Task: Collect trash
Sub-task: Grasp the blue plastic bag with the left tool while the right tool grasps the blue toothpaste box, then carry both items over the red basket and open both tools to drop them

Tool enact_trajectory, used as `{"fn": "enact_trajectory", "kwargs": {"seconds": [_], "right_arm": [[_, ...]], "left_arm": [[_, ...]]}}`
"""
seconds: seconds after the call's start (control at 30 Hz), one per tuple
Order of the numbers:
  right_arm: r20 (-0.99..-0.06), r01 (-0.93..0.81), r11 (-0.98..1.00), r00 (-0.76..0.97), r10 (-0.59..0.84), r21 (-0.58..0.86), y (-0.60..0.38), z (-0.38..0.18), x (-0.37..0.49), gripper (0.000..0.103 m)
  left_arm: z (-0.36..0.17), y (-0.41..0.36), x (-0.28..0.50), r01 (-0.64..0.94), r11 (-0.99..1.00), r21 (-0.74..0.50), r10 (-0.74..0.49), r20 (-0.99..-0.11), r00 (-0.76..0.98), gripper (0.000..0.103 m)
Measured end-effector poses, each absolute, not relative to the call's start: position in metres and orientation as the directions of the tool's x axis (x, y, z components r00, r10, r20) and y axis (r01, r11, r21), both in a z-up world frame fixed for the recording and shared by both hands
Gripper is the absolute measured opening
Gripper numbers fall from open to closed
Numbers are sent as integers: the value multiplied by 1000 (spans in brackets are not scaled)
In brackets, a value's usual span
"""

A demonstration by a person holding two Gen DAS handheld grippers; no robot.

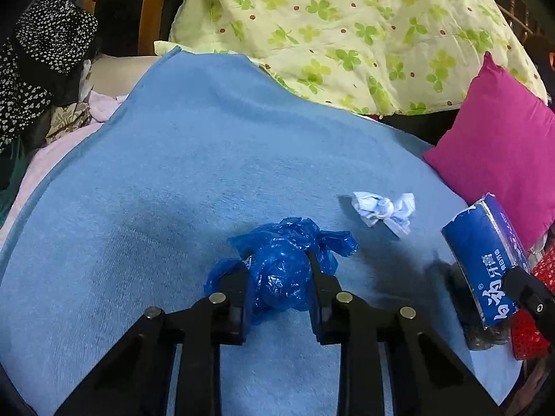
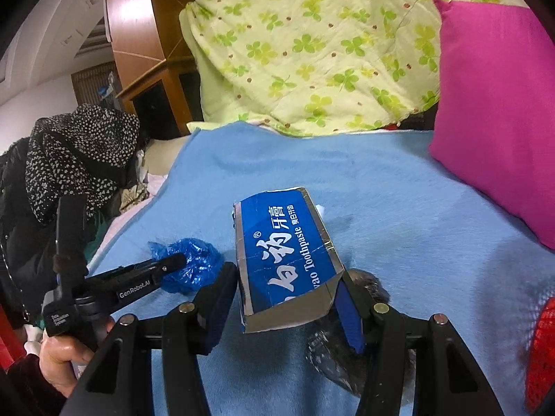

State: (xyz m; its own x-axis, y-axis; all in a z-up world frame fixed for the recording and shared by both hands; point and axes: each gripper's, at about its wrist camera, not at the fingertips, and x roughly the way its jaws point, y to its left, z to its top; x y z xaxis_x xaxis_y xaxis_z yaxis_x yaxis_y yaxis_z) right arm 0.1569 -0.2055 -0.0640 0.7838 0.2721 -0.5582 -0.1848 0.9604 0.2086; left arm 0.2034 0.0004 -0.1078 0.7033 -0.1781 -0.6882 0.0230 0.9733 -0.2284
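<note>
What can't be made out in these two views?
- Right wrist view: white crumpled wrapper almost wholly hidden behind the toothpaste box.
- Both views: dark clear-plastic item beneath the box, identity unclear.
- Red mesh thing, cut by the right edge.
- No trash container visible.

Toothpaste box (image 2: 288, 263) hides most of the crumpled paper (image 2: 322, 210).

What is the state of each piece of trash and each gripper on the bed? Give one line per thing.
Blue plastic bag: crumpled, on the blue blanket, pinched by the left gripper.
Toothpaste box: flattened, open-ended, lifted, clamped in the right gripper.
White wrapper: crumpled and knotted, lying loose on the blanket.
</note>
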Motion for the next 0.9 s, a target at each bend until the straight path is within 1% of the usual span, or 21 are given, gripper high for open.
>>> {"fn": "enact_trajectory", "kwargs": {"seconds": [0.23, 0.43, 0.63, 0.8, 0.9], "right_arm": [[-504, -156, 964, 828, 246, 214, -224, -48, 131, 58], [-482, -118, 965, 848, 220, 234, -244, -40, 115, 58], [-436, -91, 963, 878, 198, 254, -261, -28, 94, 58], [-391, -84, 965, 903, 178, 247, -270, -14, 73, 58], [-381, -83, 968, 909, 171, 237, -274, -11, 64, 58]], "left_arm": [[-80, -10, 171, 36, 979, -199, -158, -641, 751, 25], [-59, -25, 151, 18, 992, -123, -94, -646, 758, 25], [-34, -38, 128, 27, 998, -54, -53, -593, 804, 25], [-24, -50, 114, 56, 998, -13, -53, -564, 824, 25], [-21, -57, 109, 72, 997, 1, -60, -559, 827, 26]]}}
